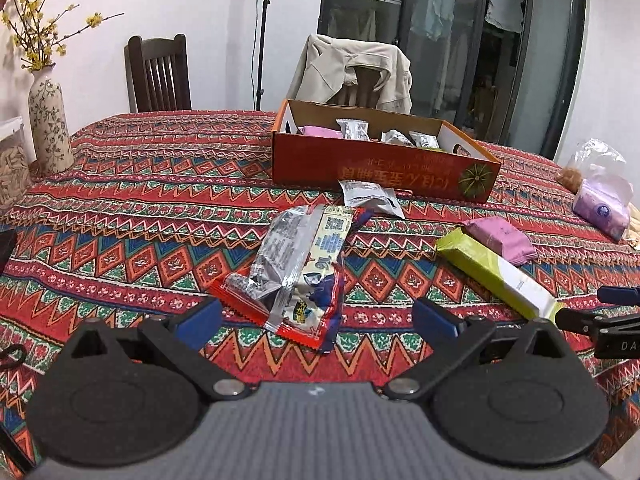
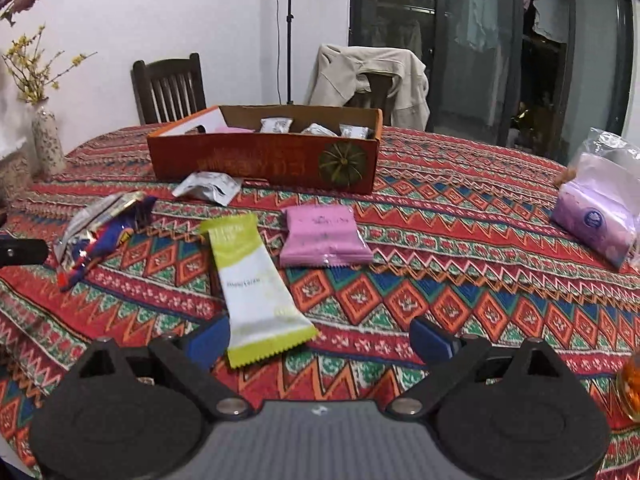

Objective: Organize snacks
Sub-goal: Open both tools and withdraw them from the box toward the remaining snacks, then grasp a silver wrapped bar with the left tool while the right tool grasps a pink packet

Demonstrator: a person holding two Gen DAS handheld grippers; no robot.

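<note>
An orange cardboard box (image 1: 384, 170) (image 2: 264, 160) stands mid-table and holds several small silver packets and a pink one. Loose snacks lie in front of it: a silver and red-blue packet pile (image 1: 296, 272) (image 2: 100, 232), a small silver packet (image 1: 370, 196) (image 2: 208, 186), a green-white bar (image 1: 496, 272) (image 2: 252, 280) and a pink packet (image 1: 502, 240) (image 2: 324, 236). My left gripper (image 1: 316, 318) is open and empty, just behind the silver and red-blue pile. My right gripper (image 2: 320, 340) is open and empty, with the green-white bar's near end by its left finger (image 2: 208, 340).
A patterned red tablecloth (image 1: 140, 220) covers the table. A flowered vase (image 1: 50, 124) stands far left, a purple tissue pack (image 2: 596, 224) and plastic bag far right, a glass of amber liquid (image 2: 630, 384) at the right edge. Two chairs stand behind the table.
</note>
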